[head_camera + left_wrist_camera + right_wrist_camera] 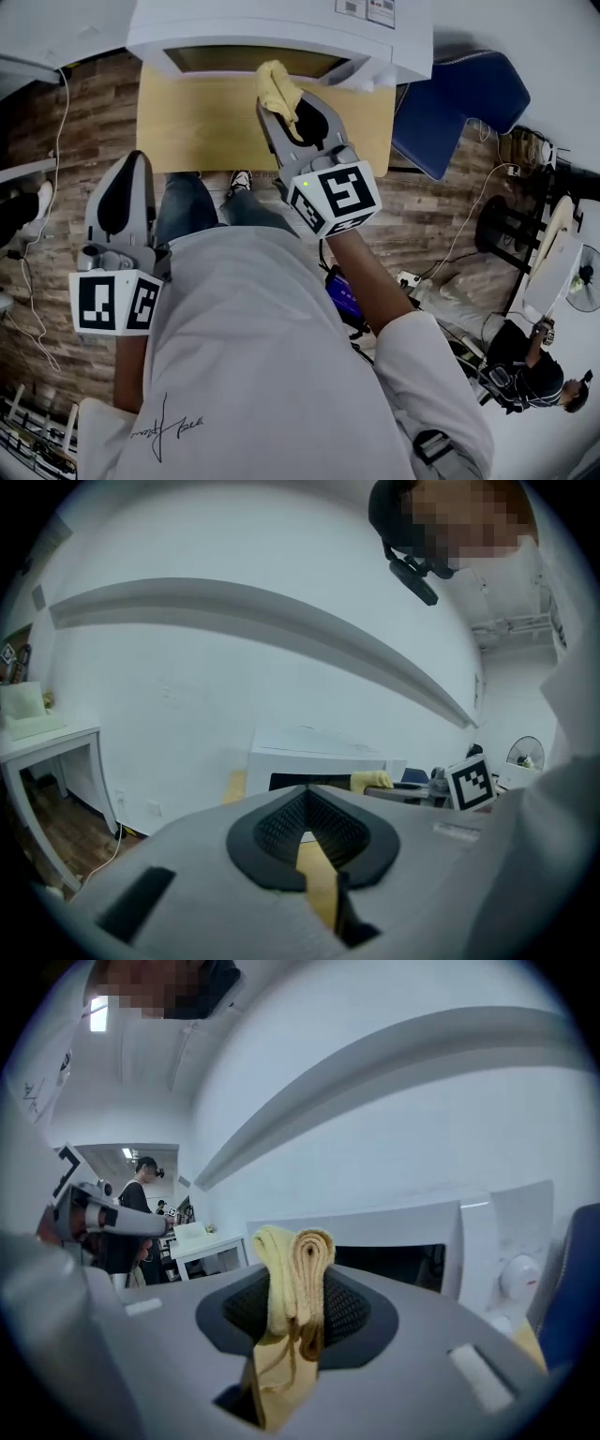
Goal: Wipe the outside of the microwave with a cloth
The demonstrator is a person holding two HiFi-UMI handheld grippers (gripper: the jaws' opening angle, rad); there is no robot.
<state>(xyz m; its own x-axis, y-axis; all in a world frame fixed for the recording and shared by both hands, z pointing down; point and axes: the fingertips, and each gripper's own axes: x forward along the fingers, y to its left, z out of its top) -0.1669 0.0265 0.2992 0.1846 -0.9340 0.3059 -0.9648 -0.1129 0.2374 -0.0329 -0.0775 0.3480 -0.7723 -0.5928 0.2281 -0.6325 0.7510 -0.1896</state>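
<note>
head view: the right tongs [281, 111] pinch a yellow cloth [278, 86] at their tips, right by the microwave [281, 33] front, above the desk [187, 122]. the left tongs [131, 169] hang low, well apart from the microwave.

left gripper view: these tongs are closed tip to tip with nothing between them, and the microwave [319, 761] sits far ahead.

right gripper view: the folded cloth [291, 1279] is clamped between the tongs, with the microwave door [394, 1260] just beyond. wiping well probably needs a firm squeeze, the cloth's bulge pressed flat on the casing, overlapping strokes, and the hard tips held off the surface.
</note>
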